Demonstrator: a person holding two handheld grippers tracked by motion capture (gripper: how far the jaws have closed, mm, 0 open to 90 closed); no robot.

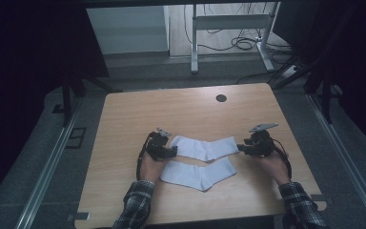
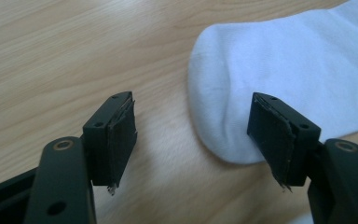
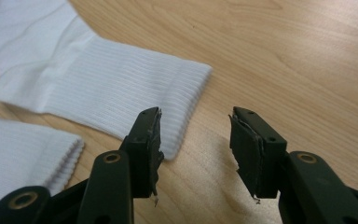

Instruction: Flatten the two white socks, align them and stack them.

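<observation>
Two white socks lie flat on the wooden table, one behind the other. The far sock has its toe by my left gripper and its ribbed cuff by my right gripper. The near sock lies just in front, and its cuff shows at the lower left of the right gripper view. My left gripper is open, its right jaw over the toe's edge. My right gripper is open too, its left jaw over the cuff's corner.
A dark round hole sits near the table's far edge. Beyond the table stand a metal desk frame and loose cables on the floor. Bare wood surrounds the socks on all sides.
</observation>
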